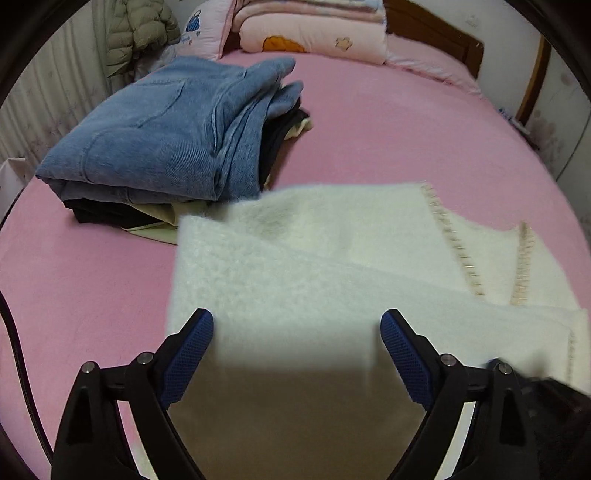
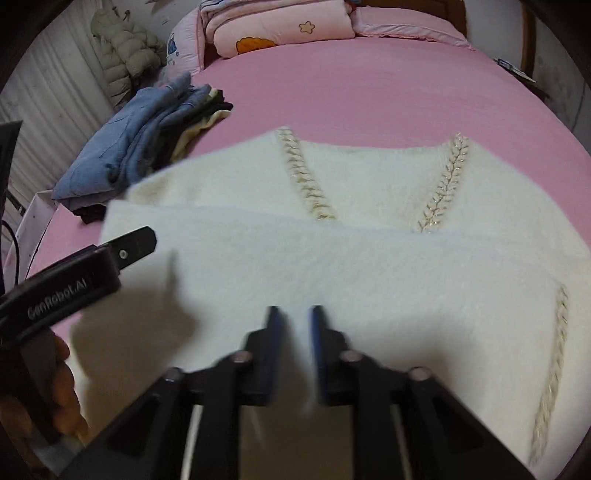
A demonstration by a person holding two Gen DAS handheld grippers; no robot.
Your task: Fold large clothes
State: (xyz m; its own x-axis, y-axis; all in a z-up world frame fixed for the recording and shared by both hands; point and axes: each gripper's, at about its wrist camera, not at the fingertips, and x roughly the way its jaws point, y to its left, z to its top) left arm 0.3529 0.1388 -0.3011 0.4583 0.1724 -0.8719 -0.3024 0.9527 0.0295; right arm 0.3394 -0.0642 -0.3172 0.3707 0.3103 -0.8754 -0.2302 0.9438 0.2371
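Garment: fluffy white knitted sweater (image 2: pixel 369 258) with cream-and-gold braided trim (image 2: pixel 443 184); lies spread on the pink bed sheet (image 2: pixel 369 92); its near part is folded over the body, the fold edge running across the width; braid lines form a V near the far edge; a third braid line runs along the right side.
Left gripper: black two-finger gripper with blue ribbed pads (image 1: pixel 297 332); jaws spread wide; nothing between them; tips sit over the near left edge of the sweater (image 1: pixel 295 266); seen from the right wrist view, its body (image 2: pixel 74 280) hovers at the sweater's left corner, with the person's hand (image 2: pixel 55 387) on the handle.
Right gripper: black gripper with blue pads (image 2: pixel 295 332); jaws nearly together, a narrow strip of white fabric showing between them at the near edge; frame is motion-blurred; whether the pads actually pinch the fabric cannot be told.
Writing: "GenRobot.AI" in white on the left gripper body; small lettering on the pink pillow (image 1: pixel 207 29) with a blue bag print is not legible.
Surroundings: stack of folded clothes topped by blue denim (image 1: pixel 166 129) beyond the sweater's left side; pink folded quilt (image 2: pixel 280 26) at the headboard; olive puffer jacket (image 2: pixel 122 55) hanging at far left.
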